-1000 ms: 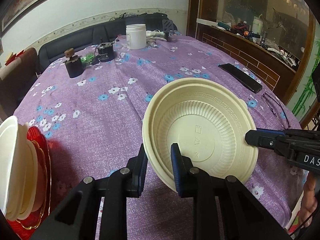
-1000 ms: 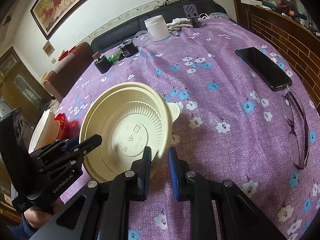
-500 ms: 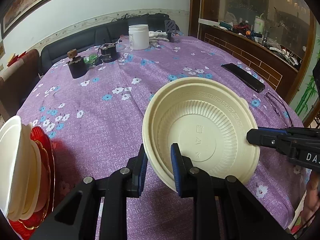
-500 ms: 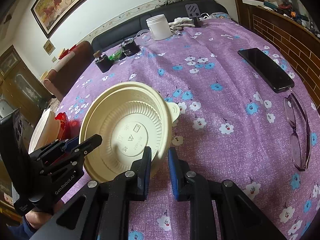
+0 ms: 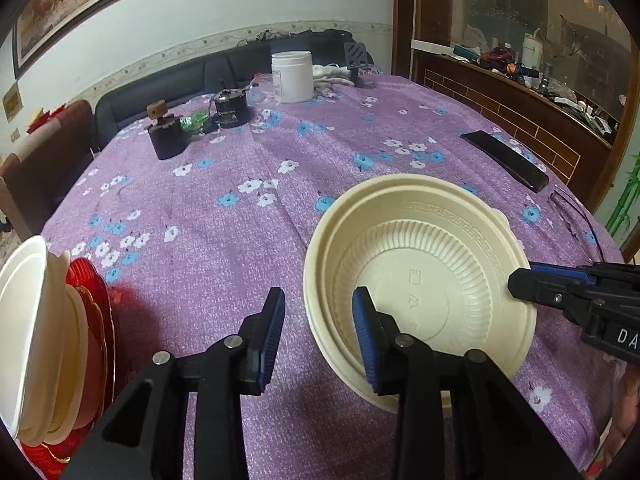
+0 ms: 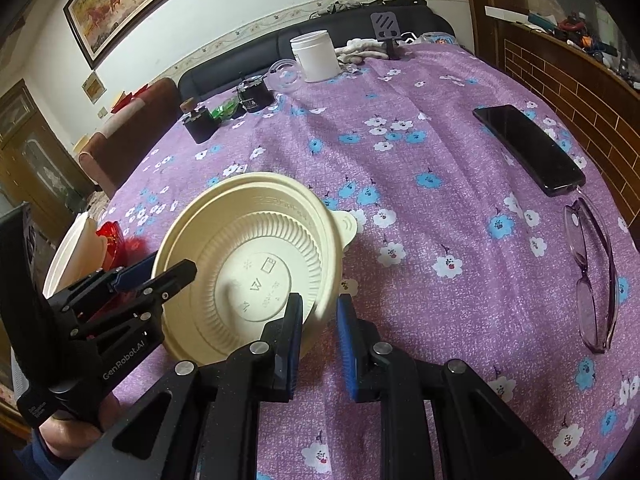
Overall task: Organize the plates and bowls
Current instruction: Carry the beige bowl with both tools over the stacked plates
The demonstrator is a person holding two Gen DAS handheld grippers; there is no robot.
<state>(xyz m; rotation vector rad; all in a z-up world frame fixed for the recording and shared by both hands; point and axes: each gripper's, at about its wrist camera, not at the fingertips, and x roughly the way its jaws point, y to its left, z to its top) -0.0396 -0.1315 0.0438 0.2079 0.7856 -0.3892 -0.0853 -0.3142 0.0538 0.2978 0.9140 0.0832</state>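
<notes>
A cream plastic bowl (image 5: 424, 280) hangs tilted above the purple flowered tablecloth (image 5: 240, 216). My right gripper (image 6: 318, 340) is shut on its near rim, and it shows at the right of the left wrist view (image 5: 520, 280). My left gripper (image 5: 318, 336) is open, its jaws standing apart on either side of the bowl's left rim; it also shows in the right wrist view (image 6: 168, 276). The bowl also shows in the right wrist view (image 6: 248, 264). A stack of cream bowls (image 5: 36, 340) on red plates (image 5: 96, 320) stands at the left table edge.
A black phone (image 6: 528, 148) and glasses (image 6: 596, 276) lie at the right. A white jar (image 5: 292, 76), two dark containers (image 5: 166, 136) and a cloth stand at the far side. A sofa and a wooden counter lie beyond the table.
My left gripper has opened and let go of the bowl's rim. My right gripper still holds the bowl in about the same place.
</notes>
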